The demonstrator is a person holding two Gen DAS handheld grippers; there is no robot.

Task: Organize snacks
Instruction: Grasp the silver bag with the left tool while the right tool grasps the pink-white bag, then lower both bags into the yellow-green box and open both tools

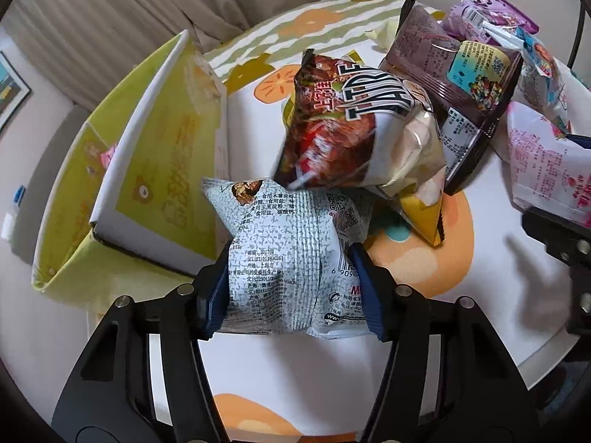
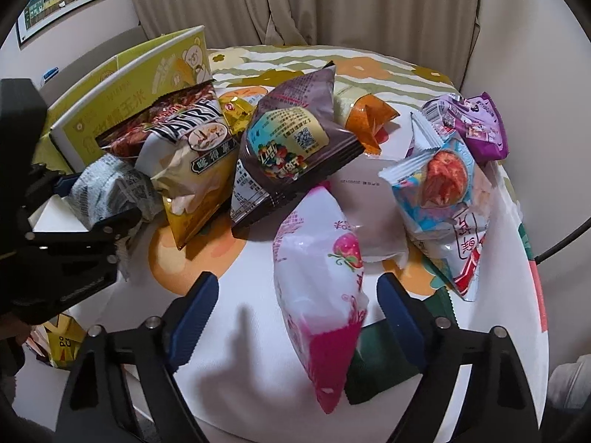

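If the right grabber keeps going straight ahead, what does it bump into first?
Most likely the pink strawberry packet, which already lies between the open fingers of the right gripper. Depth is hard to judge, but nothing else sits nearer.

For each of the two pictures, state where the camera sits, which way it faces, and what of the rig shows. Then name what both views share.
Left wrist: on the left gripper, facing down-forward; its fingers clamp the grey-white packet.
Right wrist: on the right gripper, jaws open astride the pink strawberry packet; the left gripper shows at its left.
Shared: the yellow box, the brown packet.
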